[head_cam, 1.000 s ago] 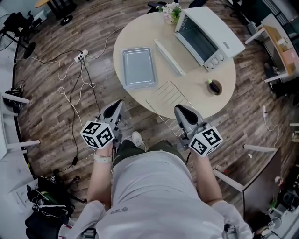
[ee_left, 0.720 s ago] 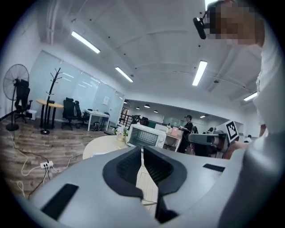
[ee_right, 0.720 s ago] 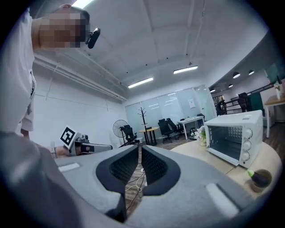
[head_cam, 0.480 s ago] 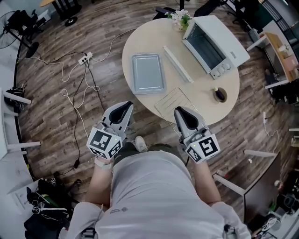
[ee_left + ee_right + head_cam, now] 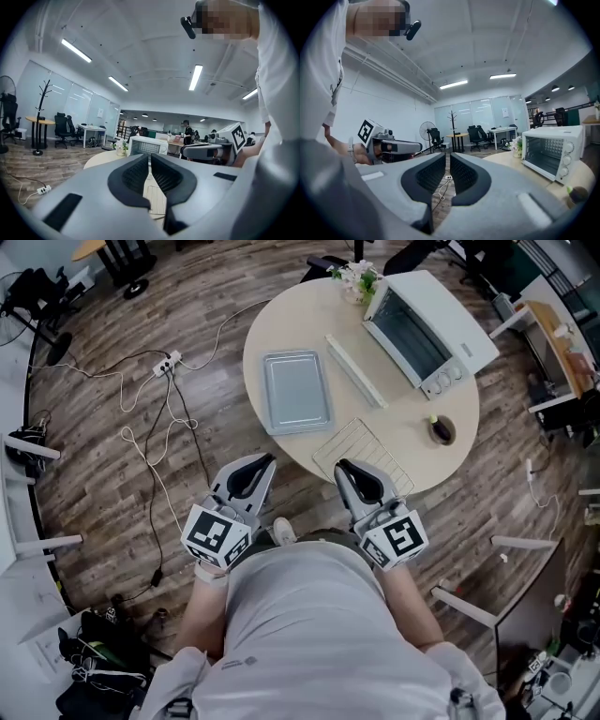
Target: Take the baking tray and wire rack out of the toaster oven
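Dark wood-plank flooring fills most of the head view, with a round beige table [image 5: 300, 324] in the upper middle of the frame. Toward the upper right of it stands the boxy white toaster oven [image 5: 441, 320], its front open and its cavity looking empty in the right gripper view. The flat grey metal baking tray [image 5: 297, 390] lies on the tabletop left of centre. The thin silver wire rack [image 5: 370, 446] lies at the table's lower edge, nearest the person. Both look to be out of the oven already, so the task seems done bar backing away.

The left gripper [image 5: 265, 462] and the right gripper [image 5: 343, 468] sit side by side at the lower middle of the frame, in front of the person's body. Each has its jaws drawn together to a thin slit with nothing between them.

To finish cleanly, I judge the hands should pull back and up. The right gripper's tip overlaps the rack's near corner in the picture, and whether it touches cannot be told. A knock there could slide the rack off the edge.

A long white strip [image 5: 354, 369] lies between tray and oven. A small dark round dish [image 5: 441, 430] sits right of the rack, and a bunch of pale flowers [image 5: 356, 277] stands at the table's top. On the floor at upper left, a white power strip [image 5: 169, 360] trails loose cables, a likely trip risk when stepping away.
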Tool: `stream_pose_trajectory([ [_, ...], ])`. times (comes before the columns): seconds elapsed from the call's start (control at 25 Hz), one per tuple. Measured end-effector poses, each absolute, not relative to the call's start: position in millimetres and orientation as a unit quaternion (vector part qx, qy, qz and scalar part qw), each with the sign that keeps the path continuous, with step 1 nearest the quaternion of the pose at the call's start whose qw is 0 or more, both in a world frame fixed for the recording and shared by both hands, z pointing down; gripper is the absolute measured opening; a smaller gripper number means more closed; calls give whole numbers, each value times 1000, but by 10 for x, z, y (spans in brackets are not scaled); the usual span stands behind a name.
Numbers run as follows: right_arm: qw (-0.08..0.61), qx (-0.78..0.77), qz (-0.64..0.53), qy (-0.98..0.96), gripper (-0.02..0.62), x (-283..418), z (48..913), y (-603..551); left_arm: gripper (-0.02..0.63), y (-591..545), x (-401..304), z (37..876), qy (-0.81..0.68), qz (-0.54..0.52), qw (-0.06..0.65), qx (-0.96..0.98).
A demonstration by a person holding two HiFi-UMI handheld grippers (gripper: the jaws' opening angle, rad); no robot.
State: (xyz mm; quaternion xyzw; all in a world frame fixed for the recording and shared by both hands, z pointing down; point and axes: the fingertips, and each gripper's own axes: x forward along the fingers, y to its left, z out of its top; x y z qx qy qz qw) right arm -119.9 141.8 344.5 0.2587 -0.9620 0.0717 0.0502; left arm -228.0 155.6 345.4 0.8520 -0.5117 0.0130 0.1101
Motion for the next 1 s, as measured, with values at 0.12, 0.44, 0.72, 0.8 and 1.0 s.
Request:
stream_pose_trajectory([
  [0.12,56,258,77,-961,28,-1239,3502,1444,3,1553,-2285,3496,-508,13,116,853],
  [0.44,46,262,106,-958,28,-1224,3537,1475,3,1501,-2204,3561,-490,8,131,862],
  [0.72,41,270,112,-956,28,-1160,3544,1470,3,1464,-2171,3575,-477,0,138,868],
  [0.8,39,272,115,-955,28,-1137,3547,1475,3,1471,-2193,3603,-478,0,141,867],
  [1.0,36,279,115,-953,28,-1081,3534,1489,3,1493,-2239,3619,-480,-7,150,865],
])
